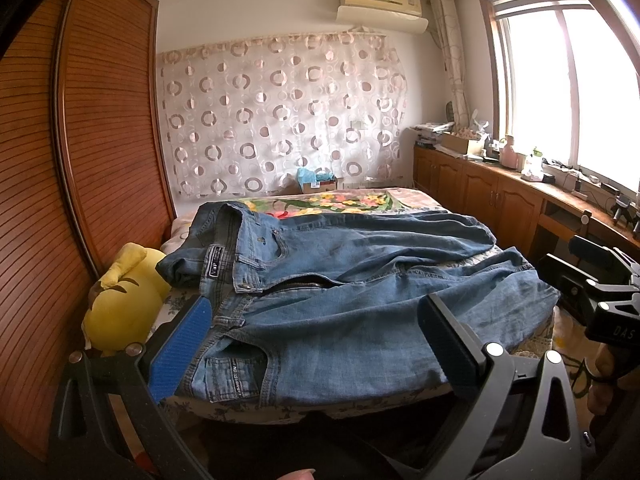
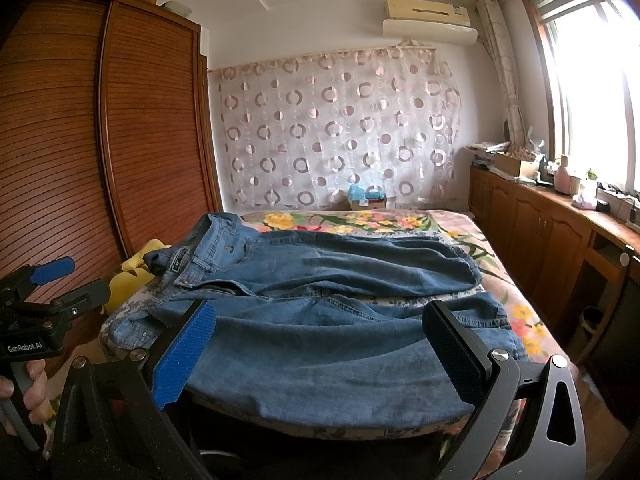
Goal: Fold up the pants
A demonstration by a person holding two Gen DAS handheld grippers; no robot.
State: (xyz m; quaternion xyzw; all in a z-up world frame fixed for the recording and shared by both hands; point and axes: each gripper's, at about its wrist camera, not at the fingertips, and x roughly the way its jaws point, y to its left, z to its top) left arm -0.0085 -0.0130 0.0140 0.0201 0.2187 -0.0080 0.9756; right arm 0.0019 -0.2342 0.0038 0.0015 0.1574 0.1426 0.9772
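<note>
Blue jeans (image 1: 340, 292) lie spread across the near end of the bed, waistband to the left, both legs running right, fly open. They also show in the right wrist view (image 2: 340, 320). My left gripper (image 1: 316, 332) is open and empty, held off the bed's near edge in front of the waistband and near leg. My right gripper (image 2: 320, 344) is open and empty, in front of the near leg. The left gripper shows at the left of the right wrist view (image 2: 52, 284), the right gripper at the right of the left wrist view (image 1: 600, 276).
A yellow plush toy (image 1: 124, 304) lies at the bed's left edge beside the brown wardrobe (image 1: 60, 200). The floral bedspread (image 2: 360, 220) shows beyond the jeans. Wooden cabinets (image 2: 540, 232) with clutter run under the window on the right.
</note>
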